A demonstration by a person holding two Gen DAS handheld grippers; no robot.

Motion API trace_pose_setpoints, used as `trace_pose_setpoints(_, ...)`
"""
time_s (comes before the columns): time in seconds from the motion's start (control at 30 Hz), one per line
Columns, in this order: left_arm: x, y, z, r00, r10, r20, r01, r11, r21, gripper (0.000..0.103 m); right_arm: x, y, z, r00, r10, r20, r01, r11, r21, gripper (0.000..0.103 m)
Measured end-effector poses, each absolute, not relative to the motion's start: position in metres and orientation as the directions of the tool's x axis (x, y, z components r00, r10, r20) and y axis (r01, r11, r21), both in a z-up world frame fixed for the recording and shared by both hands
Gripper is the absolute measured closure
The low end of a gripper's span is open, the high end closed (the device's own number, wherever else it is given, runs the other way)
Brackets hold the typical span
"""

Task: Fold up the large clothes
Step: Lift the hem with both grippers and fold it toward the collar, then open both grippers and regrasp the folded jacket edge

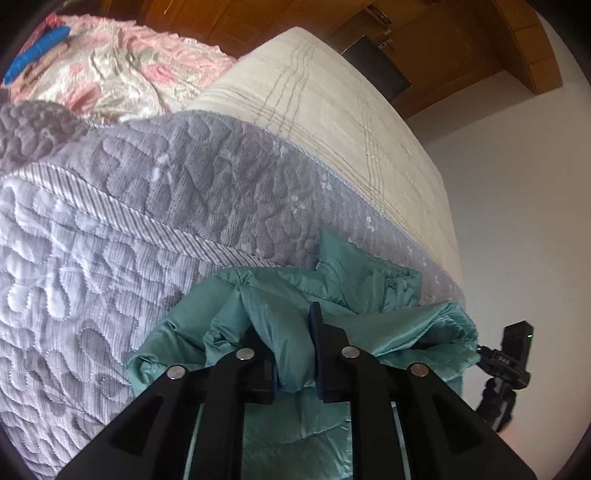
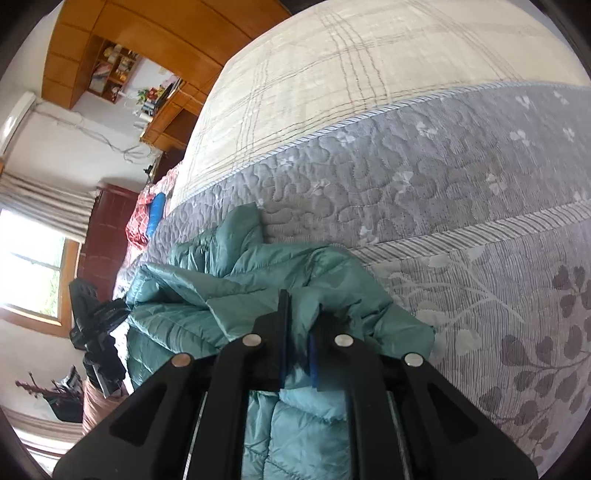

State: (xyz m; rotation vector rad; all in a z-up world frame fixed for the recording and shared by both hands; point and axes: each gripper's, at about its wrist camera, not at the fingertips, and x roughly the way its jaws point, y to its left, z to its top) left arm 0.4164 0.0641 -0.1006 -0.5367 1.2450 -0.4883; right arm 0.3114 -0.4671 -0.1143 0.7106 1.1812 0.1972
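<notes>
A teal quilted jacket [image 1: 369, 280] lies crumpled on the grey quilted bedspread [image 1: 110, 258], at the bed's edge. My left gripper [image 1: 286, 325] is shut on a puffy fold of it, and cloth bulges up between the two black fingers. In the right wrist view the same jacket [image 2: 221, 280] spreads to the left and hangs down below the fingers. My right gripper [image 2: 301, 314] is shut on a thin fold of it between its blue pads. The rest of the jacket under both grippers is hidden.
A cream checked sheet [image 1: 332, 92] covers the bed beyond the grey bedspread [image 2: 443, 184]. A pink floral blanket [image 1: 110, 62] is heaped at the far left. A black device [image 1: 513, 354] hangs off the bed's right edge. Wooden cupboards [image 2: 110, 33] and a window [image 2: 33, 266] stand behind.
</notes>
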Motion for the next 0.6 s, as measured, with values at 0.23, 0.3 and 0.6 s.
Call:
trace_pose_setpoints(0.23, 0.404, 0.102, -0.071, 0.292, -0.677, -0.675, 0.033, 0.713, -0.700, 0.059, 0.298, -0.478, -0.105, 0.418, 0.488, -0.767, 0.235, 0.757, 0.610, 0.073)
trace_pose_setpoints(0.3, 0.396, 0.110, -0.063, 0.313, -0.656, -0.687, 0.042, 0.732, -0.680, 0.058, 0.291, -0.482, -0.100, 0.437, 0.456, -0.775, 0.252, 0.766, 0.592, 0.057)
trace_pose_setpoints(0.6, 0.317, 0.109, -0.061, 0.246, -0.584, -0.773, 0.155, 0.811, -0.564, 0.054, 0.237, -0.462, -0.094, 0.437, 0.461, -0.772, 0.184, 0.794, 0.579, 0.042)
